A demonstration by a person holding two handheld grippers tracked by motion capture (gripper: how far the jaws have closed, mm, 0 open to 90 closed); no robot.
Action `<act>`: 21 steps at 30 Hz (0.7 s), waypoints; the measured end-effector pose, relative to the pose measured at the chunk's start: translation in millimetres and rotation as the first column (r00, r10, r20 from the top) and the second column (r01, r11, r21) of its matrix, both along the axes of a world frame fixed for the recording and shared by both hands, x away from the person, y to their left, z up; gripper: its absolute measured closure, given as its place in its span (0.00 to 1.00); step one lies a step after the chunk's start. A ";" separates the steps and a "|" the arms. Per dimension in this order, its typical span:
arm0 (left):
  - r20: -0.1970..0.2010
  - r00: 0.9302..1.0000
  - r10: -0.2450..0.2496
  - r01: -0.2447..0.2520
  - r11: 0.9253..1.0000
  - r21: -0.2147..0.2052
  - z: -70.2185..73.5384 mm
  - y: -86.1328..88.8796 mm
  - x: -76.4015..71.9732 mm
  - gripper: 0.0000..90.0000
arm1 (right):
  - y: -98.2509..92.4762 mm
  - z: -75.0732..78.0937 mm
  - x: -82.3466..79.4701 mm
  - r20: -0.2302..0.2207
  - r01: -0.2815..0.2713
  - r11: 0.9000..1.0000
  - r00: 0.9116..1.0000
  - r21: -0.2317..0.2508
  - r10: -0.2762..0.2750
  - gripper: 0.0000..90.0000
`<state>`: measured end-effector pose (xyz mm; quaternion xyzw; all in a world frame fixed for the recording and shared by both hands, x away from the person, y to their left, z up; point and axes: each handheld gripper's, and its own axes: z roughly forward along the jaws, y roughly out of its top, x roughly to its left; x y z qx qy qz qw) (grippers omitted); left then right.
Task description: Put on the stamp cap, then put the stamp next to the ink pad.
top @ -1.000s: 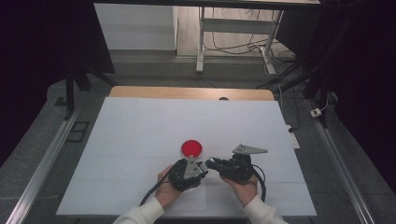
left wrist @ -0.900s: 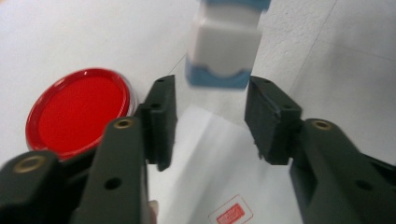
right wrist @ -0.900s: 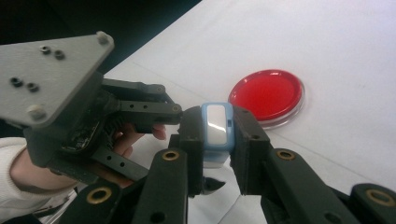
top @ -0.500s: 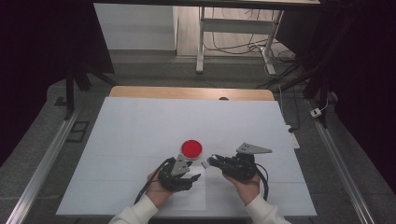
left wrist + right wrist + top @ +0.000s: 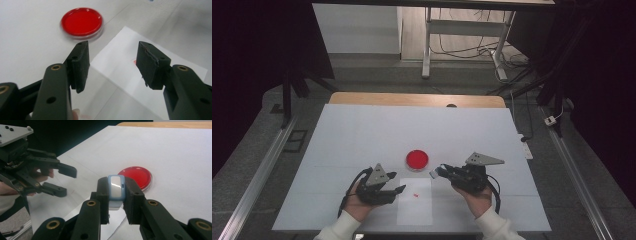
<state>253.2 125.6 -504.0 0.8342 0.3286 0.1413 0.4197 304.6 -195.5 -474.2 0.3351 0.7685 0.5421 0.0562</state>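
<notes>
A small blue-and-white device [image 5: 116,187] is pinched by the right gripper [image 5: 116,195] near the red dish [image 5: 417,159]. The left gripper [image 5: 112,62], just opened, is spread and empty. Dish work is judged pending.

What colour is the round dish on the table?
Red, with a clear rim. The dish shows best in the left gripper view.
</notes>
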 end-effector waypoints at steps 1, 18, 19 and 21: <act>0.000 1.000 0.009 -0.009 1.000 -0.001 0.0 3.9 -1.1 0.48 | -0.6 0.3 0.2 0.003 0.002 1.000 1.000 -0.001 -0.002 0.84; -0.037 0.993 0.114 -0.115 0.993 -0.025 -5.7 65.5 -20.6 0.45 | -3.4 0.6 10.8 0.072 0.032 0.995 0.997 -0.091 -0.025 0.84; -0.039 0.992 0.122 -0.123 0.992 -0.023 -6.4 68.4 -21.3 0.45 | -2.8 0.4 12.4 0.077 0.033 0.995 0.997 -0.099 -0.026 0.84; -0.042 0.990 0.135 -0.136 0.990 -0.023 -7.7 73.4 -22.7 0.45 | -1.2 -0.2 15.4 0.086 0.035 0.993 0.996 -0.117 -0.025 0.84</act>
